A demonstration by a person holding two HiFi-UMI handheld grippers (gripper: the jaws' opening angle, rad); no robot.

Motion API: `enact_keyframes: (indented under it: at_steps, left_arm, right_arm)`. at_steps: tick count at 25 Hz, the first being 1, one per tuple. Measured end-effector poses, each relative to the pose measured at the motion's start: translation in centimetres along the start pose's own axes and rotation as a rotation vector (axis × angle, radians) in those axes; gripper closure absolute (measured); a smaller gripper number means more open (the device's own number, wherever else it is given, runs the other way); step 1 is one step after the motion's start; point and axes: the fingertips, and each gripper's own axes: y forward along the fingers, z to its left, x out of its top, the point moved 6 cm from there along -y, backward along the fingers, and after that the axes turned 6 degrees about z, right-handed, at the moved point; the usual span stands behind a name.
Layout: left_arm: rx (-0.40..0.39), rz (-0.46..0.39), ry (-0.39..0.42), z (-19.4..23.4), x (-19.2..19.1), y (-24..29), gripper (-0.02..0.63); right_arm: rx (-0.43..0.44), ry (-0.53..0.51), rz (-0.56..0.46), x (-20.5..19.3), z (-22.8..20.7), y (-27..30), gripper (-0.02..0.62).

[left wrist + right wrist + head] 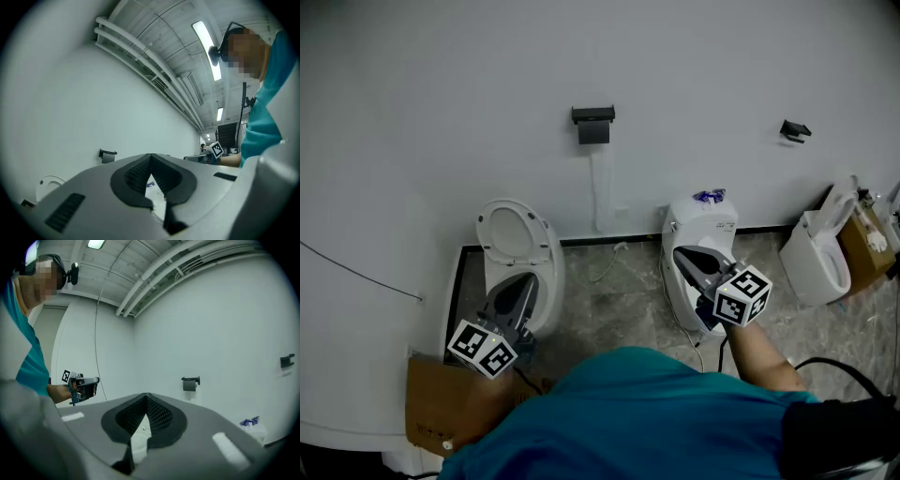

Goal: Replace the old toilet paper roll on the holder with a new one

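Hanging on the white wall [441, 94], a holder [592, 123]; toilets [511, 232] stand on marbled floor [623, 309].

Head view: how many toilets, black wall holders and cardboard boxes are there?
Toilets: 3
Black wall holders: 2
Cardboard boxes: 2
Total: 7

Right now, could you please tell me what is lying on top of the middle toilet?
A small blue-purple thing lies on the top of the middle toilet; what it is I cannot tell. The right tool covers much of the toilet's front part.
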Motion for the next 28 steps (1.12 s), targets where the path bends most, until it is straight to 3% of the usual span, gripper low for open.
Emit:
enact_keyframes:
  at_steps: [19, 28]
  left_arm:
    - [0.021, 0.035, 0.003, -7.0, -1.0, 8.5, 0.597]
    - [0.025, 0.035, -0.028, -2.1, -1.7, 9.8, 0.597]
  right_arm:
    - [0.09, 0.006, -0.018, -0.3, -8.4, -4.4, 0.592]
    - [0.109, 0.021, -0.002, -0.6, -9.7, 0.5, 0.592]
